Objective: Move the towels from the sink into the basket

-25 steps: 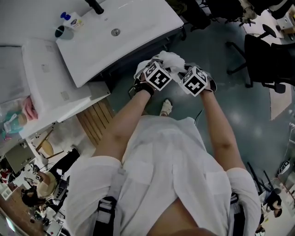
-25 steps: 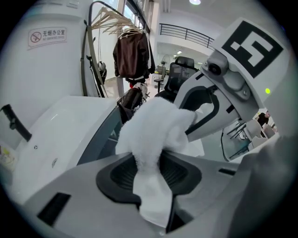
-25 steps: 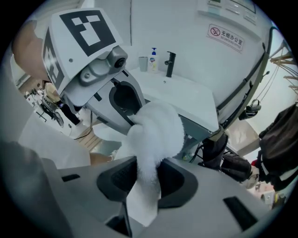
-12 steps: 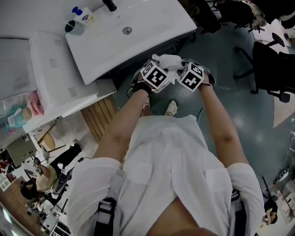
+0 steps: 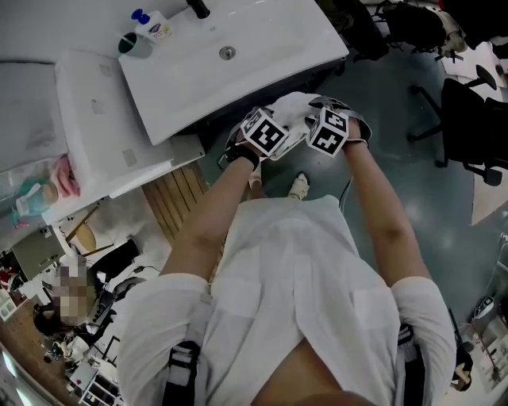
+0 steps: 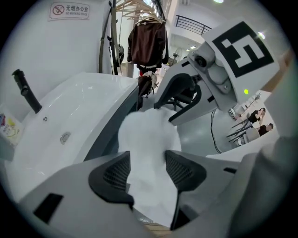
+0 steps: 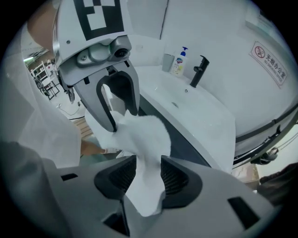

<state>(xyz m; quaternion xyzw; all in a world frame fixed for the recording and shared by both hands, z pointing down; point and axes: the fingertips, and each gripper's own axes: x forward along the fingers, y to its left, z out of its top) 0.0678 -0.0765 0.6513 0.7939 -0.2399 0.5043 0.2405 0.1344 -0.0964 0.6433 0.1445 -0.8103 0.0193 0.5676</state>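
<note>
Left tool (image 6: 146, 169) and right tool (image 7: 149, 174) farther along the sink (image 5: 238, 75) than before, nose-down, jaws just widening yet on the towel (image 6: 148, 137).

an office-like workroom: white sink (image 5: 238, 75), office chairs (image 5: 468, 119) and a no-smoking sign (image 6: 69, 10).

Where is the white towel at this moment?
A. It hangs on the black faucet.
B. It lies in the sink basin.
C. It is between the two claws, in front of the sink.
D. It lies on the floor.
C: the white towel stretches from the left claw to the right claw, with cloth between the jaws of each, which have just been opening. Nothing lies in the sink.
</note>
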